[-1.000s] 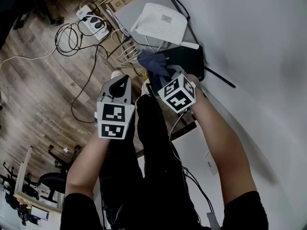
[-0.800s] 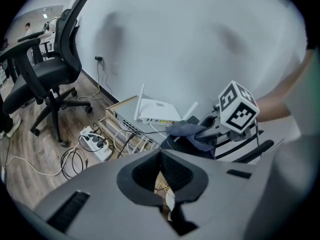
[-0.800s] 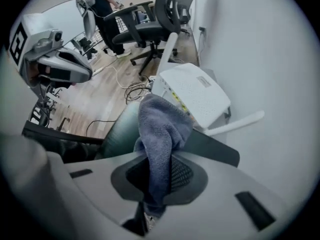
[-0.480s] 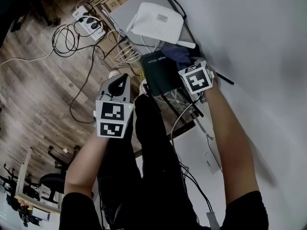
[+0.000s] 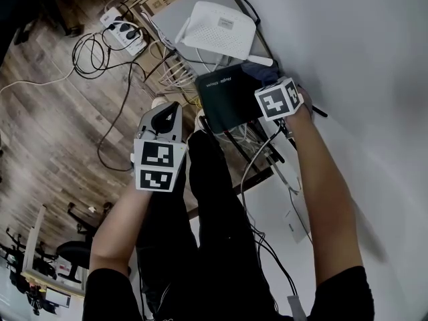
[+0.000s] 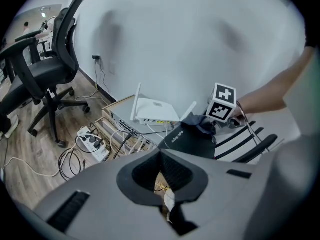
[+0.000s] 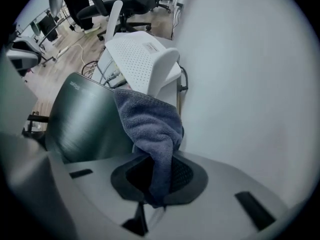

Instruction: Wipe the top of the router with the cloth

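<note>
A black router (image 5: 226, 97) lies below a white router (image 5: 217, 29) by the wall. My right gripper (image 5: 269, 85) is over the black router's far right end, shut on a dark blue cloth (image 5: 257, 69). In the right gripper view the cloth (image 7: 150, 124) hangs from the right gripper (image 7: 152, 176) and drapes on the black router's (image 7: 85, 119) edge, touching the white router (image 7: 137, 54). My left gripper (image 5: 166, 118) hovers left of the black router, shut and holding nothing. From the left gripper (image 6: 162, 176) I see the black router (image 6: 192, 141) and cloth (image 6: 205, 126).
A power strip (image 5: 124, 29) with tangled cables (image 5: 100, 52) lies on the wood floor at the left. A grey switch box (image 5: 177, 12) sits under the white router. The white wall (image 5: 348, 59) is at the right. An office chair (image 6: 45, 69) stands further left.
My right gripper has dragged the cloth across the black router, from its near left end to its far right end by the wall. The left gripper has stayed put.
</note>
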Demonstrator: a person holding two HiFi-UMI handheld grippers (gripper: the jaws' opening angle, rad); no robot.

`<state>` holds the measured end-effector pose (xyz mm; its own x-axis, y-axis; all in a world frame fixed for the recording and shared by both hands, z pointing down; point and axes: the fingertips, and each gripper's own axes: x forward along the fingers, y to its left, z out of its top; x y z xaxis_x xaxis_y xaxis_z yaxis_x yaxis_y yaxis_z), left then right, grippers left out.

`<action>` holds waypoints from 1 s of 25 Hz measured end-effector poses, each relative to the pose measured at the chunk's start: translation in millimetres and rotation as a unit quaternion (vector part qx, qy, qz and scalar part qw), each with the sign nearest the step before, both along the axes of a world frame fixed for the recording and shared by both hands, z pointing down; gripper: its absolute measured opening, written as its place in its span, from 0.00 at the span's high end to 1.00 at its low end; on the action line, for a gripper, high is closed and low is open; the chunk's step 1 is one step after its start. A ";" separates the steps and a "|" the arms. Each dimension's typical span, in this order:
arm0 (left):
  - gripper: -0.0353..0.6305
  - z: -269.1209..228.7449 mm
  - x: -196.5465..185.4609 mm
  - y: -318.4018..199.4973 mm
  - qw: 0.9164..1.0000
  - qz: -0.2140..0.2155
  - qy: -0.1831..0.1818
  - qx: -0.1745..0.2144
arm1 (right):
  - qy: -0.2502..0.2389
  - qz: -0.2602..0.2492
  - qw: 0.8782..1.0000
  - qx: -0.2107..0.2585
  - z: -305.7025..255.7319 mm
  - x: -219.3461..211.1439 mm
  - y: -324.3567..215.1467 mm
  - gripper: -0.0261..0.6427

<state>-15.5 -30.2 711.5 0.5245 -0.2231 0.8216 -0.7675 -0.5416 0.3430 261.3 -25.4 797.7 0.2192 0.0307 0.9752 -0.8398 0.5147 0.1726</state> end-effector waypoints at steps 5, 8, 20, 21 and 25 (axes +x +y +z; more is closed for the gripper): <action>0.94 3.0 -4.8 1.0 1.000 -0.005 -0.002 -0.002 | 0.062 -0.025 0.998 -0.020 0.4 9.8 0.2 0.92; 0.94 5.3 -8.0 3.0 1.000 -0.008 -0.004 -0.005 | 0.091 -0.048 0.993 -0.055 0.1 10.1 1.6 0.92; 0.94 4.2 -9.0 -5.5 1.000 -0.023 0.002 -0.003 | 0.042 -0.040 0.982 -0.180 -2.1 -1.3 46.8 0.92; 0.94 4.3 -9.3 -6.2 1.000 -0.024 0.001 -0.002 | 0.037 -0.042 0.982 -0.181 -2.0 -1.7 48.3 0.92; 0.94 6.2 -15.5 -7.9 0.999 -0.033 -0.003 -0.003 | 0.021 -0.040 0.984 -0.170 -1.9 -6.7 48.7 0.92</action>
